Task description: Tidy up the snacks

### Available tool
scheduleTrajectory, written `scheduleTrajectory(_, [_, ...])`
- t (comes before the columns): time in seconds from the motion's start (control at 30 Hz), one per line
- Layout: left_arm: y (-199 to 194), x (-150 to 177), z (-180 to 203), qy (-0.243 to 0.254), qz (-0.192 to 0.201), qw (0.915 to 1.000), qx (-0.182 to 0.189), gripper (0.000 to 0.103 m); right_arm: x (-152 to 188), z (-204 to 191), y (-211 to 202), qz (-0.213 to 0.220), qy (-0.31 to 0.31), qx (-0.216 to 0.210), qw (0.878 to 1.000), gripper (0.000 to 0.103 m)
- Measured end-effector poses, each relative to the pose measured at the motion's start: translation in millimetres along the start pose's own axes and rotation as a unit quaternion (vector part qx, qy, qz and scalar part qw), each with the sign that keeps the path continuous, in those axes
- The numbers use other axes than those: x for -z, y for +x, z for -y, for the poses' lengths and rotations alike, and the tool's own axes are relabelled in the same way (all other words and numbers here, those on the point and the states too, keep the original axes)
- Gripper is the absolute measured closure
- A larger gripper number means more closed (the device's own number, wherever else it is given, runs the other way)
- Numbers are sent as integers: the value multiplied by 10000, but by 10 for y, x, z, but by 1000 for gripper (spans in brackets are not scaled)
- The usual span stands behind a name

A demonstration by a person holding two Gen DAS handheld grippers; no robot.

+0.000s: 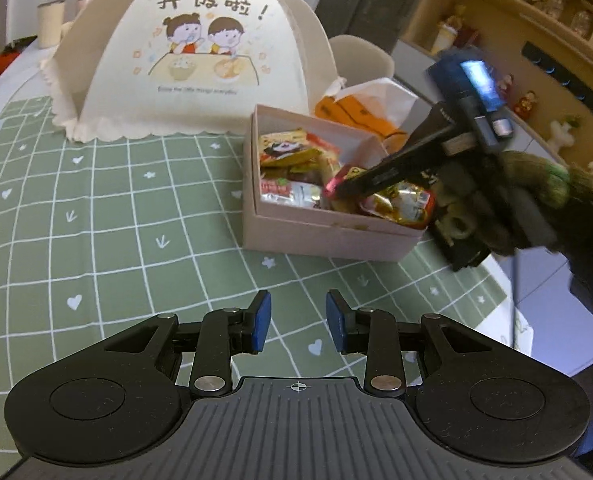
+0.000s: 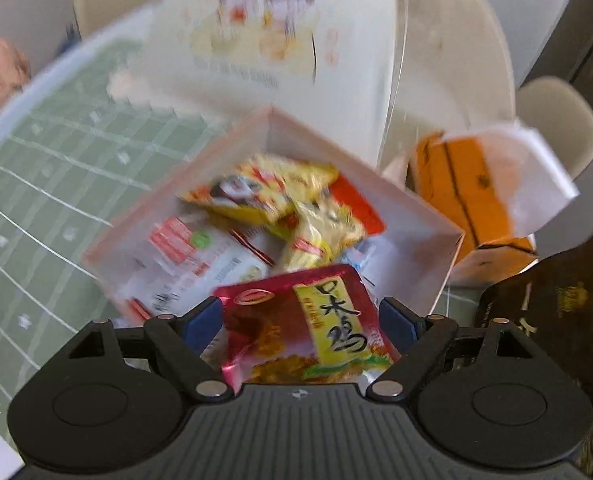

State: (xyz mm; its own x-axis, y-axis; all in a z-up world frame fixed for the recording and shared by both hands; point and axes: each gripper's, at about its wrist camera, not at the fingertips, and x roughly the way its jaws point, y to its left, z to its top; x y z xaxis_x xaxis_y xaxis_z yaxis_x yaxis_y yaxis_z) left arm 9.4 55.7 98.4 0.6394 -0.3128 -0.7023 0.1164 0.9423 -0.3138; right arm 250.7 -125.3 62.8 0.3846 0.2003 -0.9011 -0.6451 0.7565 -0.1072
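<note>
The pink box stands on the counter, on its green checked cloth, just in front of the white food cover and beside an orange carton; it already holds a heap of snack packets, yellow, red and white, so most of the sorting looks done; no loose packets show on the cloth in either view. The right gripper hangs over the near corner of the box with a red snack packet between its jaws; the jaws stand wide, and the pads seem to touch the packet's edges, so I judge it held, though blur leaves that unsure; the packet is above the box, not yet lying among the others. The left gripper hovers over bare cloth, well short of the box, jaws narrowly apart with nothing between them. What seems left is setting this packet in; a dark packet lies to the right of the box and may need sorting too.
</note>
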Motion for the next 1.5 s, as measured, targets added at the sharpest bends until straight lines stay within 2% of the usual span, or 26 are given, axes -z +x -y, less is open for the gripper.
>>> scheduleTrajectory(0.07, [-26, -9, -56, -89, 1, 10000, 11, 69, -9, -16, 99, -168, -81, 65, 9998, 14])
scheduleTrajectory(0.17, [-48, -25, -172, -210, 2, 9998, -32, 69, 53, -14, 119, -302, 54, -65, 9995, 14])
scheduleTrajectory(0.33, [38, -34, -330, -470, -71, 9989, -23, 69, 181, 21, 75, -398, -232, 8, 9989, 13])
scheduleTrajectory(0.43, [88, -47, -336, -479, -132, 9987, 88, 69, 163, 37, 80, -388, -124, 30, 9992, 15])
scheduleTrajectory(0.5, [102, -55, -319, -416, -162, 9989, 172, 69, 116, 56, 73, -291, 124, 179, 9993, 30])
scheduleTrajectory(0.53, [103, -57, -314, -391, -174, 9989, 191, 69, 81, 80, 47, -253, 267, 203, 9991, 48])
scheduleTrajectory(0.57, [102, -60, -319, -378, -180, 9989, 190, 69, 35, 123, 10, -220, 442, 189, 9986, 56])
scheduleTrajectory(0.63, [105, -63, -349, -403, -190, 9989, 154, 69, -67, 247, -128, -96, 900, -118, 9958, 78])
scheduleTrajectory(0.7, [110, -57, -397, -481, -204, 9986, 119, 69, -155, 351, -307, 107, 1197, -608, 9909, 82])
scheduleTrajectory(0.73, [112, -51, -419, -526, -213, 9983, 105, 69, -193, 368, -389, 208, 1230, -692, 9898, 84])
scheduleTrajectory(0.83, [122, -26, -452, -596, -248, 9979, 87, 69, -247, 367, -614, 469, 1156, -721, 9896, 84])
scheduleTrajectory(0.93, [121, 6, -470, -634, -262, 9976, 82, 69, -175, 394, -708, 591, 1127, -441, 9909, 82])
scheduleTrajectory(1.0, [134, 21, -483, -681, -290, 9972, 66, 69, -96, 427, -659, 496, 1142, -184, 9920, 77])
scheduleTrajectory(1.03, [144, 26, -481, -696, -306, 9971, 62, 69, -55, 460, -600, 393, 1217, -99, 9917, 68])
scheduleTrajectory(1.1, [163, 34, -463, -681, -327, 9971, 80, 69, 27, 496, -474, 271, 1444, 29, 9891, 59])
scheduleTrajectory(1.2, [218, 53, -399, -571, -363, 9977, 84, 69, 173, 474, -289, 363, 1757, 195, 9836, 61])
scheduleTrajectory(1.33, [363, 147, -305, -195, -450, 9987, -148, 69, 426, 308, -319, 887, 2107, -170, 9734, 60])
scheduleTrajectory(1.43, [443, 241, -299, -91, -496, 9979, -407, 69, 676, 116, -581, 1500, 2269, 168, 9622, 59])
scheduleTrajectory(1.47, [457, 263, -299, -72, -477, 9977, -485, 69, 765, 56, -664, 1654, 2324, 318, 9579, 56])
scheduleTrajectory(1.5, [468, 288, -287, -19, -419, 9975, -575, 69, 874, 10, -737, 1775, 2395, 374, 9538, 45])
